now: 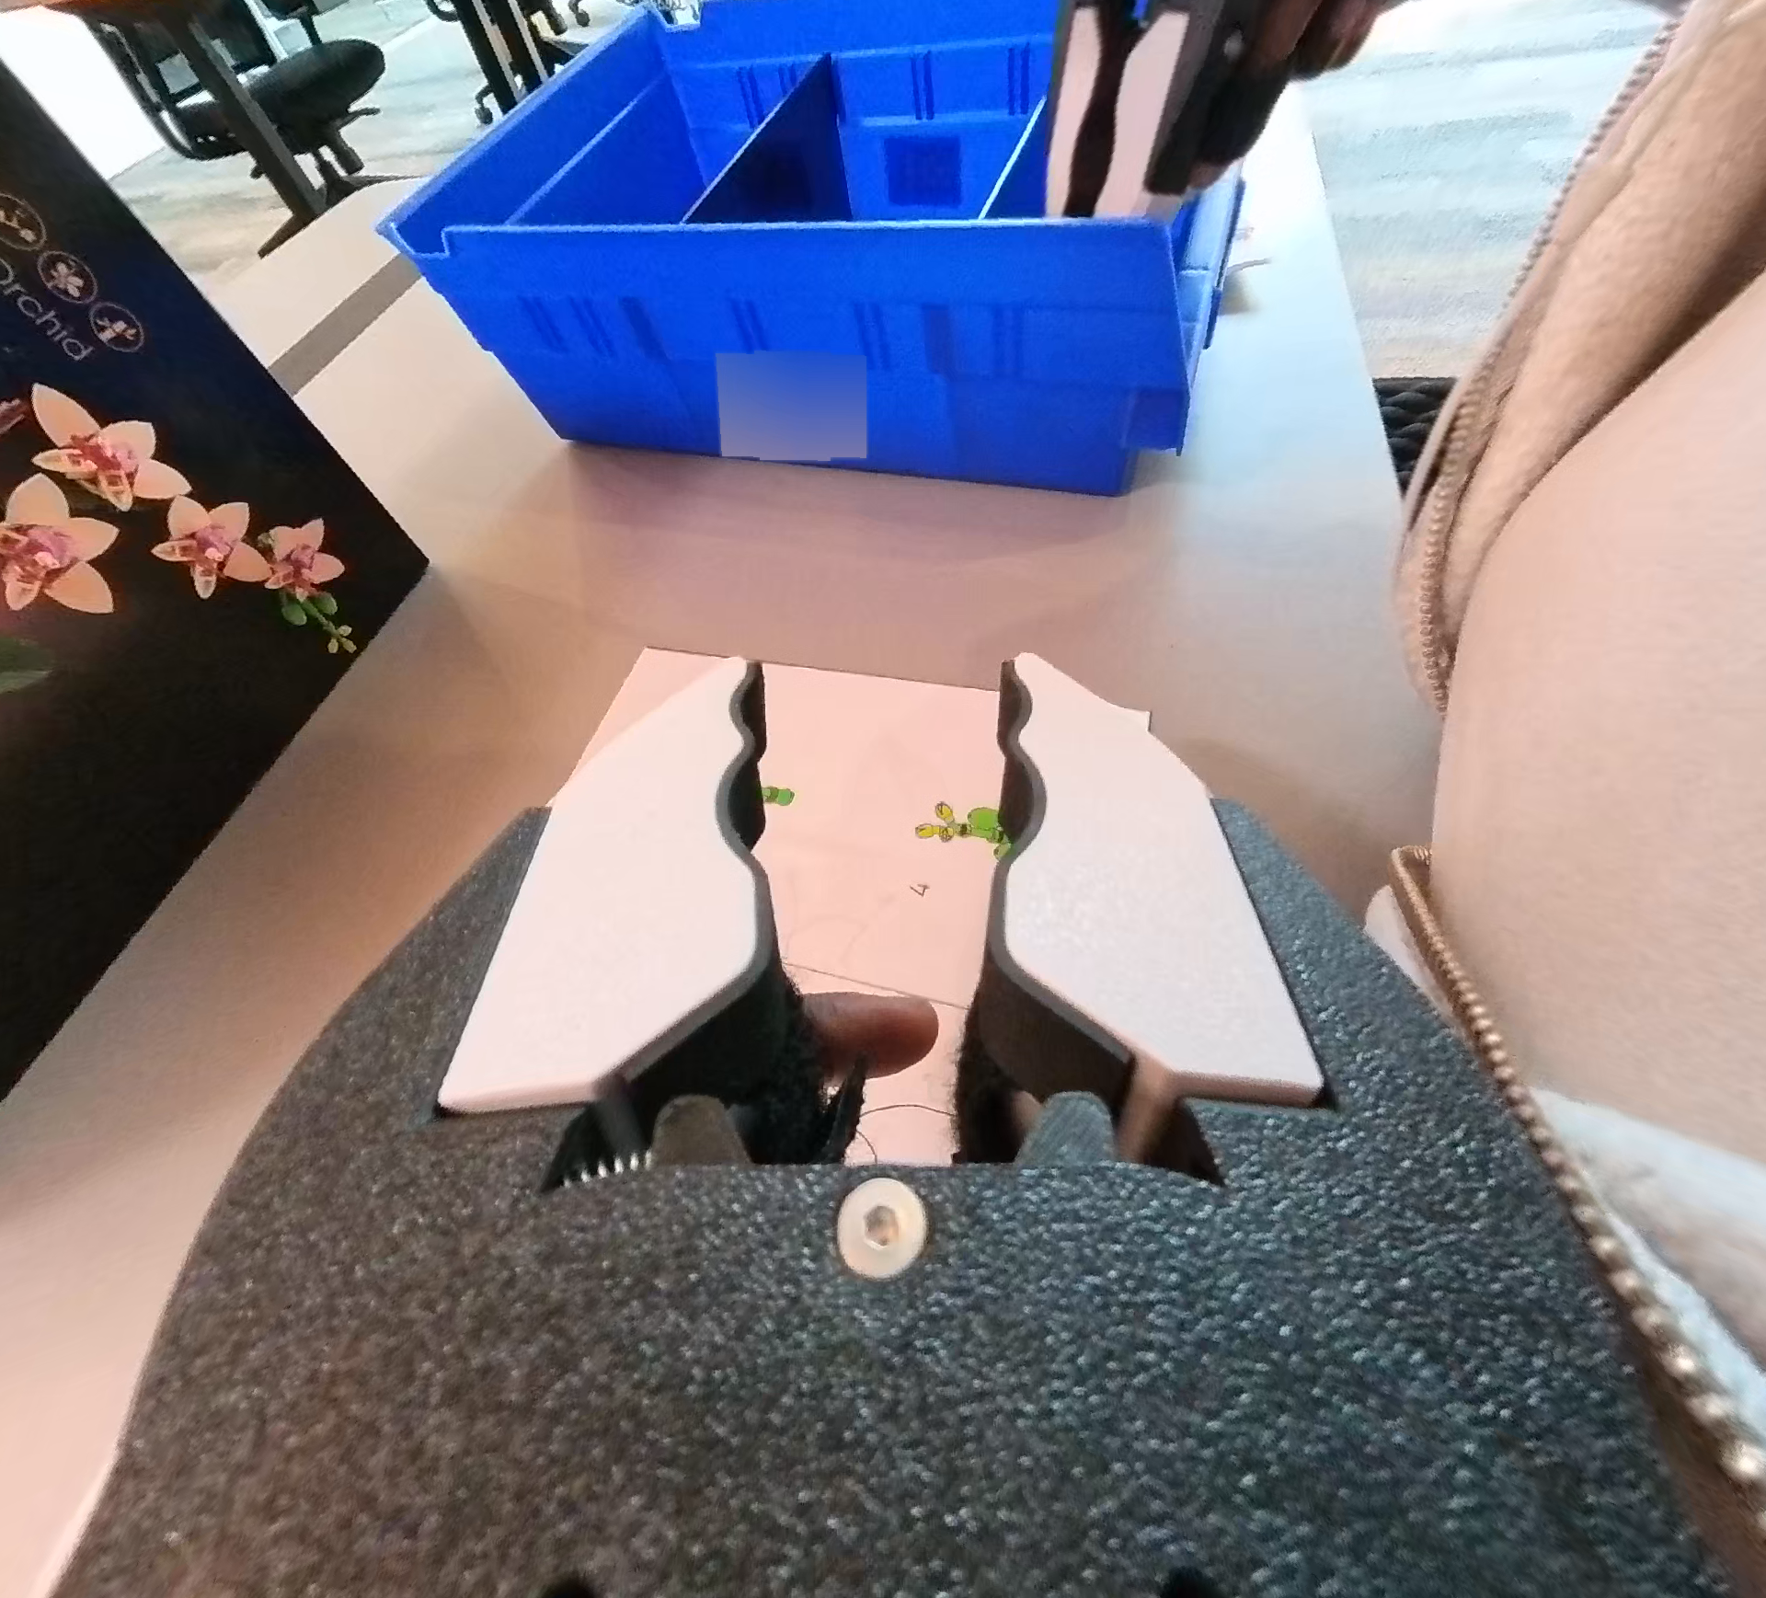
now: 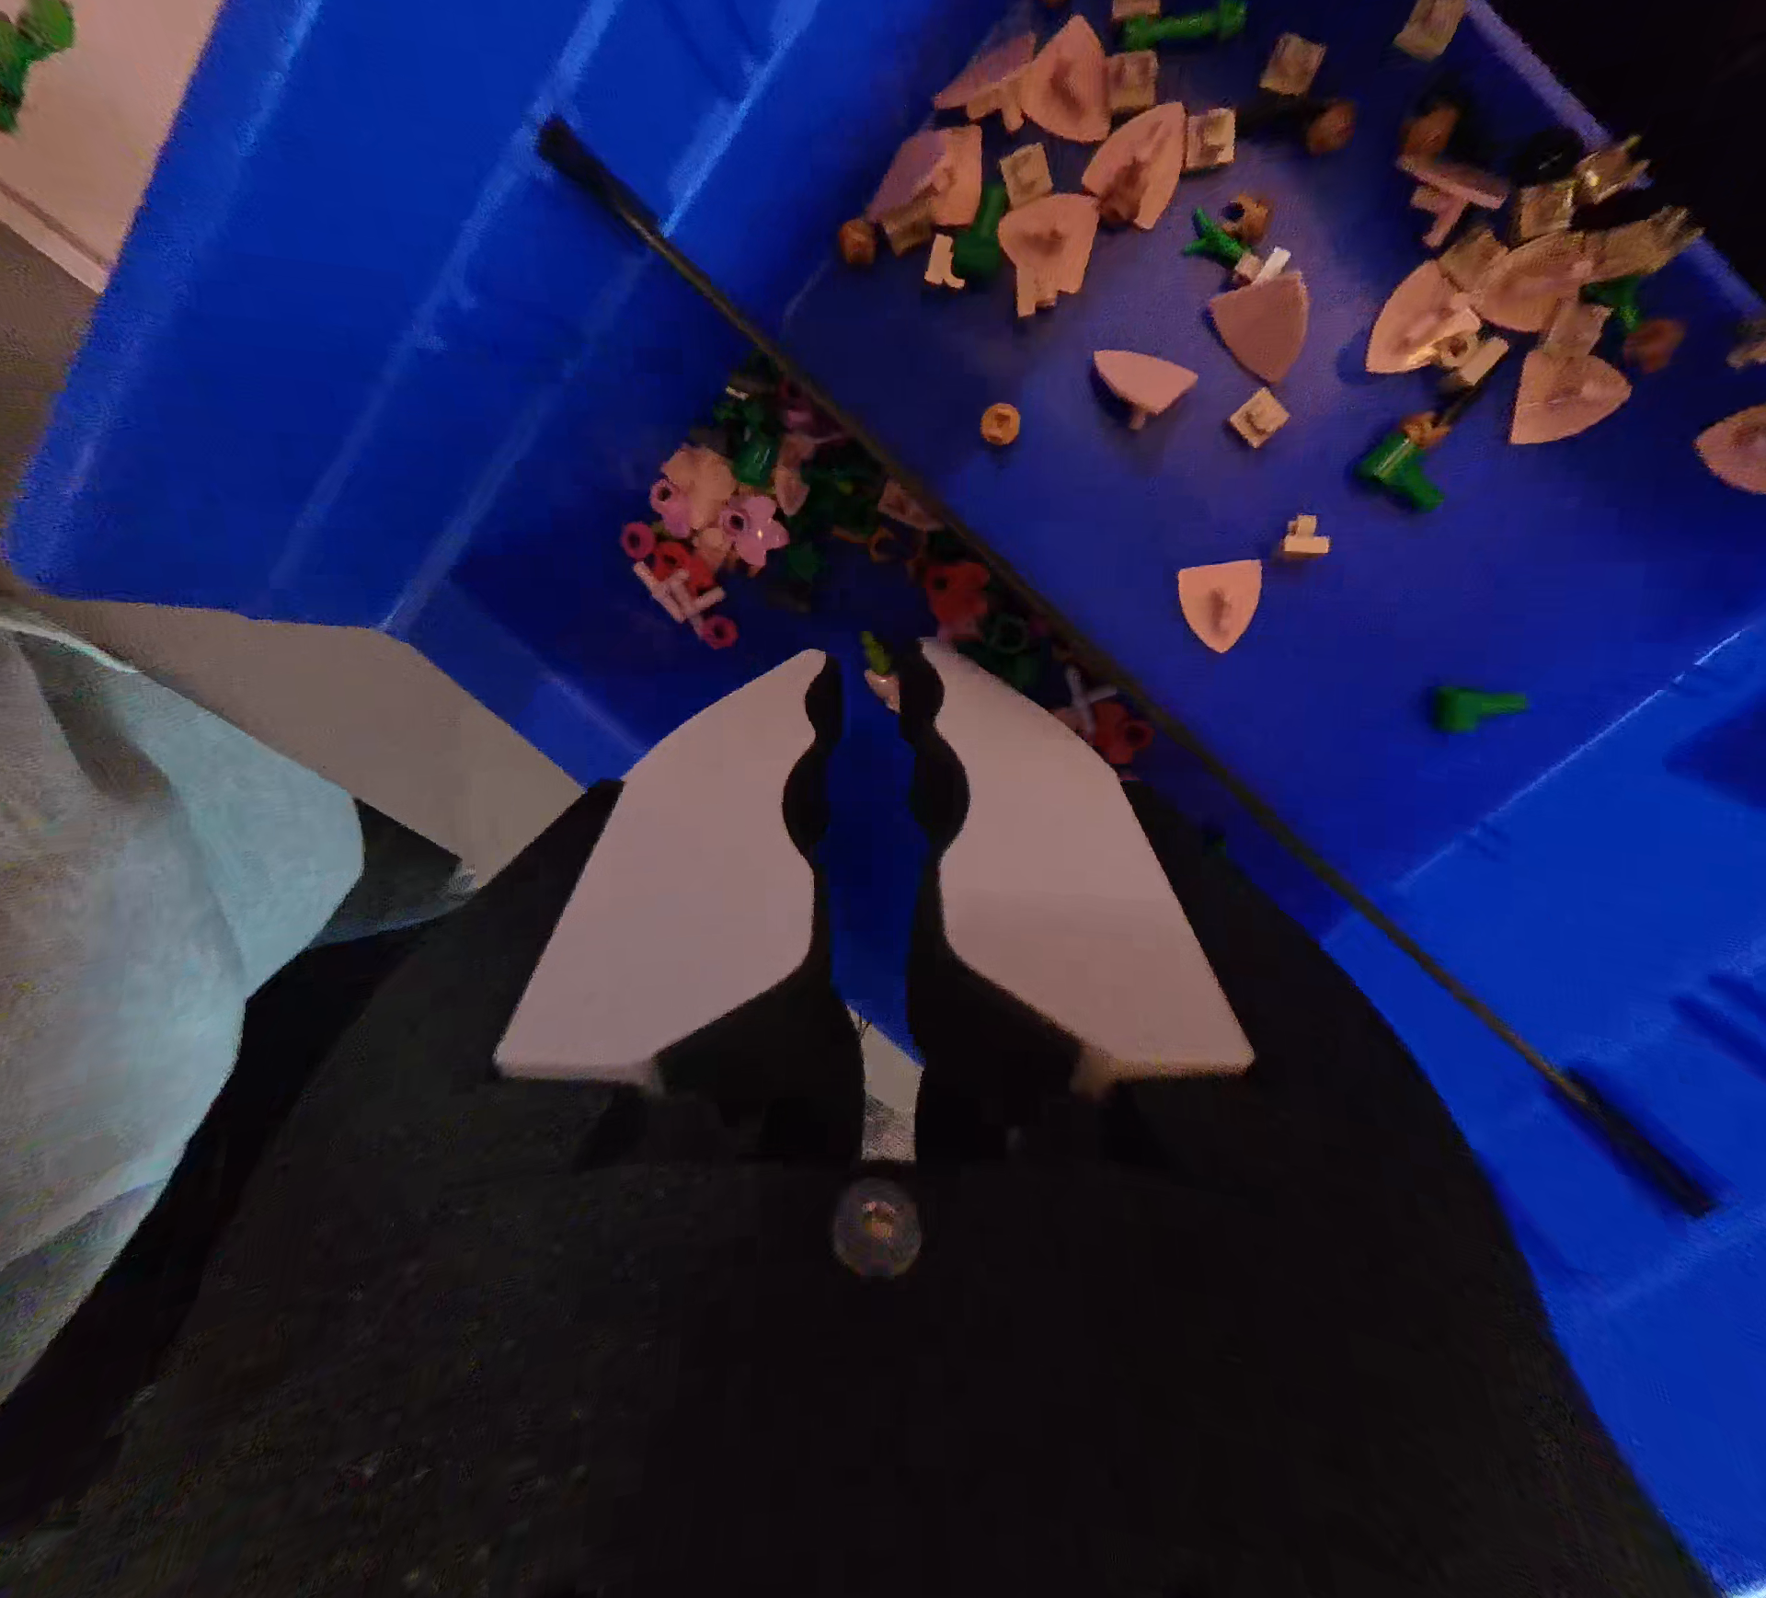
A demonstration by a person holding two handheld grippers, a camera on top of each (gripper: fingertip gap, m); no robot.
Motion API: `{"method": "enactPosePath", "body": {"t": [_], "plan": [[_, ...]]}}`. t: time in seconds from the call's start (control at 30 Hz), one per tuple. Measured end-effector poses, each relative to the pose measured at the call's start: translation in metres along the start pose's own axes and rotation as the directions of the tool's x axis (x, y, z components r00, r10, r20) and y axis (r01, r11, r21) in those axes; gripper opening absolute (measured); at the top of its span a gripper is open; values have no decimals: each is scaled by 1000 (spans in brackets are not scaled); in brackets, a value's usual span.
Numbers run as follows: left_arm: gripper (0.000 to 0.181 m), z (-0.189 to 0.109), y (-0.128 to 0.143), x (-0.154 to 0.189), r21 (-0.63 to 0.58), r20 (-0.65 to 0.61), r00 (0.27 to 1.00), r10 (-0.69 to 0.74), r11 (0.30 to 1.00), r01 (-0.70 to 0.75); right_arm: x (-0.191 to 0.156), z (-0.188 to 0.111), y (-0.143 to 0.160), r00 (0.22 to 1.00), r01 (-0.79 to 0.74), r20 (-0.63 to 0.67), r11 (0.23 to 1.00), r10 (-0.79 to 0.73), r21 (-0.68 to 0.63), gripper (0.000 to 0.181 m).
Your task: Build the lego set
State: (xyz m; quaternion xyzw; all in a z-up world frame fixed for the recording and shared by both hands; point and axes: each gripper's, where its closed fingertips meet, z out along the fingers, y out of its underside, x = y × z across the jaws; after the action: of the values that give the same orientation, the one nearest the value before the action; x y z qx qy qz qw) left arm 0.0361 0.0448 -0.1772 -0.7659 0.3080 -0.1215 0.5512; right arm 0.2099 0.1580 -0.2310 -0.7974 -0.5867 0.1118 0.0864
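A blue divided bin (image 1: pixel 793 329) stands on the table ahead. In the right wrist view one compartment (image 2: pixel 1338 596) holds several pale petal pieces, tan studs and green stems. The compartment beside it holds a heap of small pink, red and green pieces (image 2: pixel 764 520). My right gripper (image 2: pixel 872 661) hangs over that heap, jaws a narrow gap apart. A tiny green and pink piece (image 2: pixel 877 665) shows in the gap; I cannot tell if it is gripped. My left gripper (image 1: pixel 879 678) is open and empty over a white instruction sheet (image 1: pixel 879 787) bearing small green stem assemblies (image 1: pixel 967 824).
The dark set box (image 1: pixel 143 558) with orchid pictures stands at the left. The person's beige jacket (image 1: pixel 1577 596) fills the right side. The right gripper (image 1: pixel 1113 195) reaches into the bin's right end. Desks and office chairs (image 1: pixel 315 80) stand beyond the table.
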Motion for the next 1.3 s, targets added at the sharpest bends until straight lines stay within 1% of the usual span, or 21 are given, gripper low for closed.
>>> {"method": "enactPosePath", "body": {"t": [0.03,0.13,0.23,0.3,0.4,0.47,0.6,0.87,0.97,1.03,1.13,1.23,1.3], "plan": [[46,0,0,0,-1,1,1000,1,1000,-1,4,2,2,999,25,-23,1000,-26,-19,11],[46,-2,0,-1,-5,14,1000,-3,1000,3,-2,8,5,999,49,16,998,-48,-47,12],[46,-1,0,-2,-2,26,1000,-12,1000,12,2,13,7,997,75,-16,994,-76,-74,12],[46,0,0,-1,-1,25,1000,-16,1000,16,-2,16,6,996,88,9,994,-88,-68,12],[46,0,0,-1,-8,27,1000,-13,1000,13,1,20,9,994,105,-9,989,-107,-100,10],[46,0,1,-2,-9,28,999,-19,1000,19,-2,21,7,994,107,13,991,-106,-84,9],[46,0,2,-3,-8,33,999,-26,1000,27,-1,21,10,995,101,12,990,-100,-102,8],[46,0,2,-3,-3,36,999,-31,1000,31,4,21,15,998,63,-8,988,-64,-143,8],[46,-1,2,-3,-1,37,999,-33,999,34,6,21,15,997,67,-19,987,-71,-145,5],[46,-2,2,-3,2,40,999,-34,999,34,5,21,14,997,76,-13,988,-79,-131,5],[46,-8,1,-3,19,50,998,-45,999,44,7,13,8,996,81,-36,995,-83,-65,5],[46,-19,1,-5,52,67,994,-83,995,79,2,-13,-5,996,70,-58,997,-68,30,5],[46,-28,1,-5,74,74,991,-114,991,108,-9,-37,-22,993,95,-84,988,-85,124,5]]}}
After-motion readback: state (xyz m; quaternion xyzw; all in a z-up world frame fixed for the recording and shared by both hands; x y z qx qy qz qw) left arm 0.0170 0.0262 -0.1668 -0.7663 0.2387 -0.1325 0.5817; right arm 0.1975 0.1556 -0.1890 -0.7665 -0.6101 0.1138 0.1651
